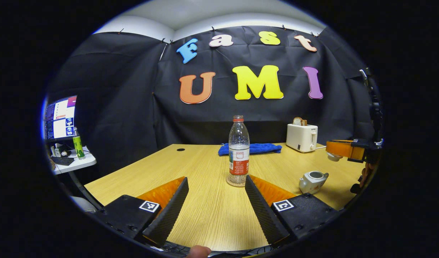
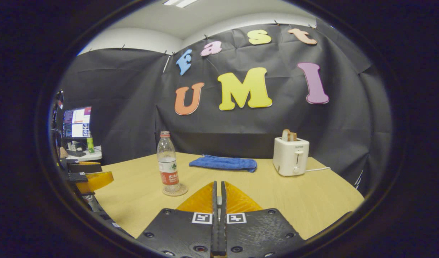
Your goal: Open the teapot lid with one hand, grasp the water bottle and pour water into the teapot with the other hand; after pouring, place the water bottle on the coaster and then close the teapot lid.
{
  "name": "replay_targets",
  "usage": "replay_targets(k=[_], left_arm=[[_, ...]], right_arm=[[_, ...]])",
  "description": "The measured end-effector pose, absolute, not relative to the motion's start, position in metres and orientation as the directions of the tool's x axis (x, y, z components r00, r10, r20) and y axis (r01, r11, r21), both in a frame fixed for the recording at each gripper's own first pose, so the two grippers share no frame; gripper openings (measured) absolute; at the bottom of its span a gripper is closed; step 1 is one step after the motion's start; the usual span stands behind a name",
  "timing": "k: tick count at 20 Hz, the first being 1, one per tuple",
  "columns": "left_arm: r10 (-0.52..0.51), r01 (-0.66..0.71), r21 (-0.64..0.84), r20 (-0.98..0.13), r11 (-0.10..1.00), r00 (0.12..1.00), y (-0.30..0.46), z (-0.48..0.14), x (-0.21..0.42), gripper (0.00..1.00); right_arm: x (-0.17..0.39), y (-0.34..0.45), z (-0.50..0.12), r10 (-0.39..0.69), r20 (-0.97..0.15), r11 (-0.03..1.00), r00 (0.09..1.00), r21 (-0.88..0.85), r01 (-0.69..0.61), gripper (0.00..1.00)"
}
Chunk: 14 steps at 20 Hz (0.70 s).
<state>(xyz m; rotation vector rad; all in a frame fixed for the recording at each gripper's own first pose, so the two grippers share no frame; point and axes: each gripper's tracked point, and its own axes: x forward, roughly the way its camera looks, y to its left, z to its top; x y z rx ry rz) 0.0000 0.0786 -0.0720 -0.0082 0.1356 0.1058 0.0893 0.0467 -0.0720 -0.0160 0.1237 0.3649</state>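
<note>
The left gripper (image 1: 216,177) is held low over the counter (image 1: 205,222) with its fingers spread wide and nothing between them. The water bottle (image 1: 239,154) is seen straight ahead of that gap, just beyond the fingertips and centred between them. It stands upright on the coaster (image 1: 237,183), its long axis vertical, its cap on and water filling roughly its lower half. A level push forward is judged enough to bring both fingers alongside the labelled part of the bottle, with no turn of the hand needed.

The teapot (image 1: 312,181) sits on the counter to the right of the bottle, well apart from it, with its mouth uncovered. The right gripper (image 2: 219,183) is seen in the left gripper view raised above the teapot and a little beyond it. Its fingers are drawn almost together, and a small white piece at their tips, taken to be the teapot lid (image 1: 334,157), is pinched there. In the right gripper view only a pale sliver is seen in the narrow slit between the fingers.

The left hand is thus judged the nearer to the bottle, and the right the nearer to the teapot
</note>
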Motion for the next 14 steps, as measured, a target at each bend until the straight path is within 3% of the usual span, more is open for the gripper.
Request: replay_targets(k=[14], left_arm=[[0.122,-0.12,0.02,-0.097,0.993,0.988,0.085,-0.064,-0.009,0.99]], right_arm=[[0.105,0.071,-0.115,0.383,-0.213,0.918,0.899,-0.018,-0.395,0.0]])
